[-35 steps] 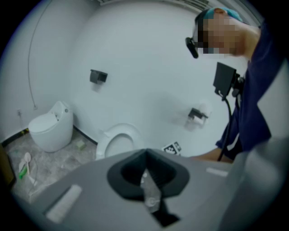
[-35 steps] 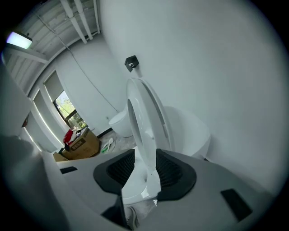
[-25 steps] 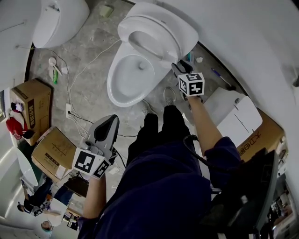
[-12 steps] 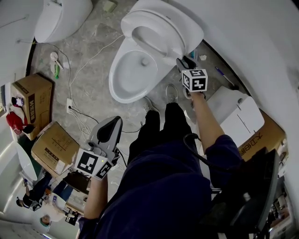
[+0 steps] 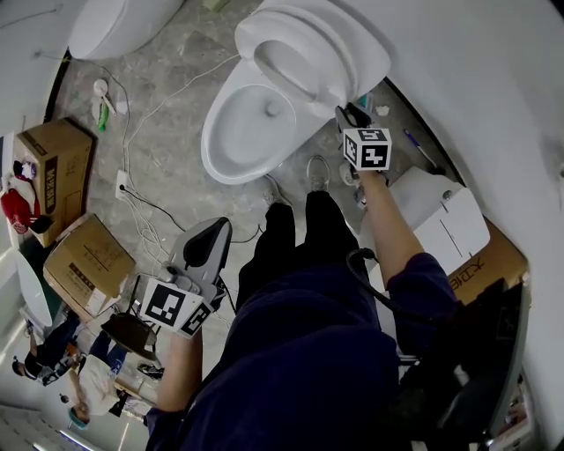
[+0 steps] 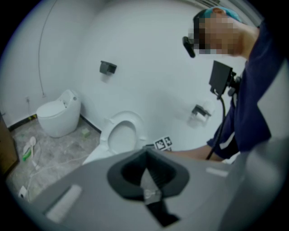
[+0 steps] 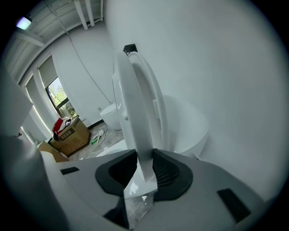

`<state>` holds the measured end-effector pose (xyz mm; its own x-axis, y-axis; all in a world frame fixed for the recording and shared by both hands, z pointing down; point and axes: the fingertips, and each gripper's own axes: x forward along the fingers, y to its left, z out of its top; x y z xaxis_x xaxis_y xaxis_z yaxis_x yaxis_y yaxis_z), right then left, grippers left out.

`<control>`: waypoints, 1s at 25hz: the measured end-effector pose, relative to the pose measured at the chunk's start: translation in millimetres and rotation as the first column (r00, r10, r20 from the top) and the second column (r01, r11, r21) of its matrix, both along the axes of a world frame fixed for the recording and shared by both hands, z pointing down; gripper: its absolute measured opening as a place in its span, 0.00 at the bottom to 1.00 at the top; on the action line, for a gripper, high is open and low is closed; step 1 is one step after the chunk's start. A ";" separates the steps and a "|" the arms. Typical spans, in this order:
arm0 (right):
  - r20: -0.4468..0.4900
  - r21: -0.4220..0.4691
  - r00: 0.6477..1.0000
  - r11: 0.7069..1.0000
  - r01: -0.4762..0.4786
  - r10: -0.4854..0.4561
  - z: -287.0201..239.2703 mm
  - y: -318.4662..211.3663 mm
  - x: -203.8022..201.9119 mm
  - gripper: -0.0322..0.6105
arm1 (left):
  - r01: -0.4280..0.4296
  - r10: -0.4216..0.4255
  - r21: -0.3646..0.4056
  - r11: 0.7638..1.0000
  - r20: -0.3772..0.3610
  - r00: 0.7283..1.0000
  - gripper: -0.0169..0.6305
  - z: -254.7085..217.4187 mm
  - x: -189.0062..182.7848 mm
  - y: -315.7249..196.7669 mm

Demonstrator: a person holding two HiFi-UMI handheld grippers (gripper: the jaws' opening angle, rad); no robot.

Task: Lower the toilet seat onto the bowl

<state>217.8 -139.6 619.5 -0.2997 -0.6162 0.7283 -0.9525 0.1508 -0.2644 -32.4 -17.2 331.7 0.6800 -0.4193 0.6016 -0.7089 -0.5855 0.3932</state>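
Note:
The white toilet seat (image 5: 300, 48) stands raised against the lid, above the open bowl (image 5: 242, 132). My right gripper (image 5: 352, 114) is at the seat's right rim. In the right gripper view the seat's edge (image 7: 135, 103) runs upright between the jaws of the right gripper (image 7: 143, 173). Those jaws have just been closing, and both dark pads now press on the rim. My left gripper (image 5: 207, 242) hangs low near the person's left knee, far from the toilet. The left gripper (image 6: 145, 155) is shut with nothing in it, and the seat (image 6: 121, 131) shows beyond it.
A second white toilet (image 5: 115, 22) stands at the far left. Cardboard boxes (image 5: 48, 176) and cables (image 5: 145, 220) lie on the grey floor to the left. A white box (image 5: 445, 225) sits to the right by the wall. The person's legs (image 5: 300, 238) stand just before the bowl.
The right gripper has stayed at the seat's rim while the seat remains upright. The left gripper has drifted a little across the floor side.

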 end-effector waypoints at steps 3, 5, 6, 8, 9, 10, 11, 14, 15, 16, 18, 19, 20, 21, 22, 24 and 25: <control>-0.005 0.008 1.000 1.000 0.014 -0.014 -2.2 4.7 -4.8 0.20 | 0.014 -0.014 0.001 1.000 -0.007 1.000 0.03 0.6 -1.0 8.2; -0.009 0.014 1.000 1.000 0.023 -0.023 -3.4 7.2 -8.4 0.20 | 0.023 -0.023 0.002 1.000 -0.011 1.000 0.03 1.1 -1.8 12.4; -0.011 0.016 1.000 1.000 0.027 -0.027 -3.8 8.6 -10.1 0.21 | 0.027 -0.027 0.002 1.000 -0.012 1.000 0.03 1.3 -2.2 14.5; -0.015 0.017 0.999 0.999 0.036 -0.036 -4.3 11.9 -13.8 0.21 | 0.033 -0.033 0.002 0.999 -0.014 0.999 0.03 1.5 -3.3 18.8; -0.017 0.018 0.999 0.999 0.042 -0.042 -4.9 13.5 -15.9 0.21 | 0.037 -0.037 0.002 0.999 -0.016 0.999 0.03 1.4 -4.3 21.0; -0.019 0.018 0.999 0.999 0.048 -0.047 -5.8 14.9 -18.3 0.21 | 0.040 -0.040 0.002 0.999 -0.018 0.999 0.03 1.2 -5.6 23.1; -0.020 0.019 0.998 0.998 0.054 -0.053 -6.8 16.3 -20.8 0.21 | 0.044 -0.044 0.003 0.999 -0.020 0.999 0.03 0.8 -7.3 25.0; -0.027 0.020 0.997 0.997 0.071 -0.071 -8.4 20.3 -27.5 0.21 | 0.054 -0.053 0.006 0.999 -0.027 0.998 0.03 0.2 -10.6 30.0; -0.030 0.020 0.997 0.997 0.076 -0.076 -8.4 21.7 -29.3 0.22 | 0.057 -0.057 0.008 0.998 -0.029 0.998 0.03 0.4 -11.1 31.5; -0.033 0.020 0.996 0.996 0.081 -0.081 -8.5 23.2 -31.0 0.22 | 0.060 -0.059 0.008 0.998 -0.032 0.998 0.03 0.7 -11.3 33.1; -0.036 0.021 0.995 0.996 0.092 -0.091 -8.8 26.4 -34.3 0.22 | 0.063 -0.062 0.009 0.998 -0.035 0.997 0.03 1.3 -11.4 37.1; -0.038 0.022 0.995 0.995 0.098 -0.097 -9.0 28.2 -36.0 0.22 | 0.064 -0.064 0.009 0.998 -0.037 0.997 0.03 1.6 -11.5 39.2; -0.039 0.023 0.994 0.994 0.104 -0.103 -9.2 29.9 -37.8 0.22 | 0.066 -0.065 0.009 0.998 -0.038 0.997 0.03 2.0 -11.7 41.0; -0.041 0.023 0.993 0.994 0.111 -0.110 -9.3 31.6 -40.0 0.22 | 0.067 -0.067 0.010 0.998 -0.039 0.997 0.03 2.2 -12.4 42.5; -0.044 0.023 0.992 0.993 0.119 -0.118 -9.4 33.2 -42.7 0.23 | 0.069 -0.069 0.011 0.998 -0.041 0.997 0.03 2.5 -13.6 43.7; -0.051 0.021 0.989 0.990 0.137 -0.135 -9.5 36.7 -49.0 0.23 | 0.074 -0.073 0.013 0.997 -0.044 0.996 0.03 2.7 -16.6 45.8; -0.053 0.020 0.988 0.989 0.146 -0.145 -9.4 38.7 -52.1 0.23 | 0.076 -0.075 0.013 0.997 -0.046 0.996 0.03 2.8 -17.9 46.7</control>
